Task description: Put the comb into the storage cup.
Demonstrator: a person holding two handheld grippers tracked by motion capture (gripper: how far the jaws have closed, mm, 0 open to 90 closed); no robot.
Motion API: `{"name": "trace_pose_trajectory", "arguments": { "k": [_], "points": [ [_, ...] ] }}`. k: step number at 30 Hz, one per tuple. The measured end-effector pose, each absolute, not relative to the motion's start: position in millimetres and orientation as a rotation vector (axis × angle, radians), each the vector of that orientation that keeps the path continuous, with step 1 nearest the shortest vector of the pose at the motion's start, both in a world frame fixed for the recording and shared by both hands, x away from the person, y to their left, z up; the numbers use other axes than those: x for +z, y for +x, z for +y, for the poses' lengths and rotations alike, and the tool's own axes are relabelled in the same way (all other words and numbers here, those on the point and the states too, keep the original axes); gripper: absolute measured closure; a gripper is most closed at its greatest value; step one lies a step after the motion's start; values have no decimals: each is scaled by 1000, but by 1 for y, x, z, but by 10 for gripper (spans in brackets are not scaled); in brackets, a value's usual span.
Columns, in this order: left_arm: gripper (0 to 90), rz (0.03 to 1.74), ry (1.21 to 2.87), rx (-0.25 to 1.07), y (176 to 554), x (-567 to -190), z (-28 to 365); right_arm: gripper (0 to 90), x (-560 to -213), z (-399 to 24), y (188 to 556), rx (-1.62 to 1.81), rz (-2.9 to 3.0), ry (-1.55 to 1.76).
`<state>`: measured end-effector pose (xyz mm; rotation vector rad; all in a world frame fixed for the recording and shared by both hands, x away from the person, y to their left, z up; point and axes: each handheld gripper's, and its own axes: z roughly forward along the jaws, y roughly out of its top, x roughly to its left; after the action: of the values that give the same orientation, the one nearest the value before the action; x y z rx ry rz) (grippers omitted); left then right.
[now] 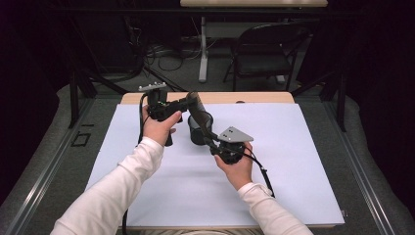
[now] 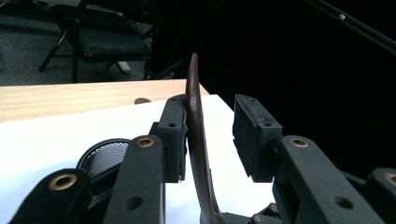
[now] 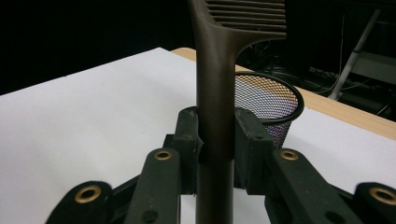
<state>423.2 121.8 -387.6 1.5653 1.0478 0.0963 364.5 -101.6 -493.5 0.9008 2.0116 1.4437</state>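
A dark brown slotted spatula (image 1: 198, 115) slants up over a black mesh cup (image 1: 199, 131) on the white sheet (image 1: 293, 161). My right gripper (image 1: 211, 140) is shut on the spatula's handle (image 3: 215, 93), with the mesh cup (image 3: 275, 100) just behind its jaws. My left gripper (image 1: 185, 104) is open around the spatula's upper end. In the left gripper view the spatula (image 2: 194, 107) shows edge-on between the jaws of the left gripper (image 2: 210, 112): it rests against the left pad (image 2: 173, 140), and the right pad (image 2: 250, 135) stands apart from it. The mesh cup (image 2: 105, 151) lies low at the left.
The white sheet covers most of a wooden table, whose far edge (image 1: 254, 98) shows bare. Beyond it stand a black folding chair (image 1: 266, 49) and another table's white leg (image 1: 203, 54). Dark frame bars flank the table.
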Motion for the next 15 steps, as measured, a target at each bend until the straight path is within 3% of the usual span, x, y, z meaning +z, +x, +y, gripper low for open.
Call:
{"name": "trace_pose_trajectory", "arguments": {
  "k": [15],
  "points": [
    [745,1076,1545,60,427,-390,122,725,-493,-101,363,1444,2016,890]
  ]
}}
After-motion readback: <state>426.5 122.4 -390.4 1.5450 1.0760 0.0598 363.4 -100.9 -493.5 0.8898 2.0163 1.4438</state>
